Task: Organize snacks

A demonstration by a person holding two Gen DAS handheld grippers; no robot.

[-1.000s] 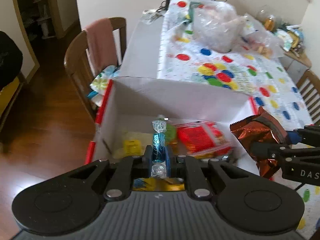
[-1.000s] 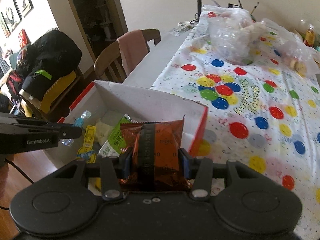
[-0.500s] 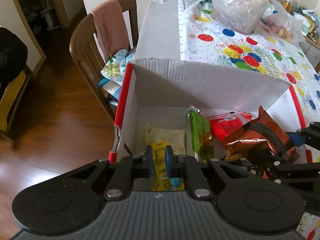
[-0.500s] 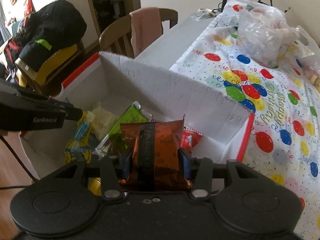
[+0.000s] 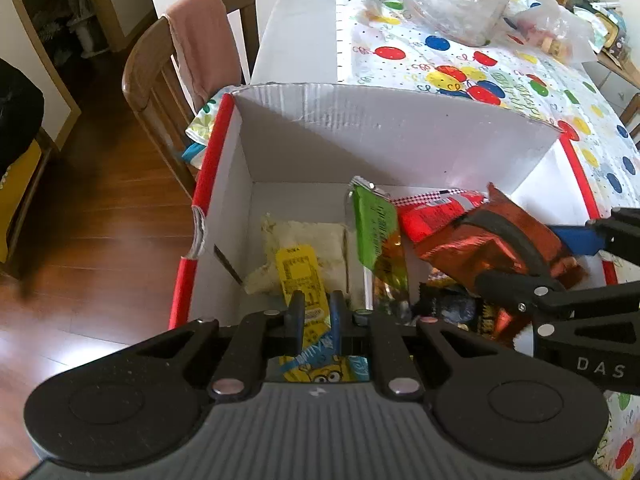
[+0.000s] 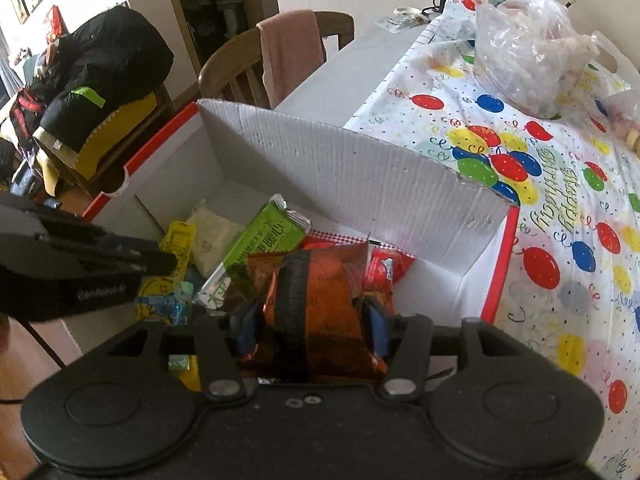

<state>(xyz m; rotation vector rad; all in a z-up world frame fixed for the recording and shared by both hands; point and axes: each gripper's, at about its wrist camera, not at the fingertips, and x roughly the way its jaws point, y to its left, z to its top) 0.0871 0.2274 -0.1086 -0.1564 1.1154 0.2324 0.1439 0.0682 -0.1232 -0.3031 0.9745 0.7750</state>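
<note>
Snacks lie in the box [image 5: 392,136] at the table's near left edge. Right tool [image 6: 310,320] clamps an orange packet [image 6: 320,292] low inside, likely for release; left tool [image 5: 316,312], slightly parted, grips nothing.

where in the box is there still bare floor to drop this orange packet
Bare floor shows along the far wall of the cardboard box, behind the pale yellow packet, and in the far right corner. The centre is crowded: green packet, red packet.
</note>
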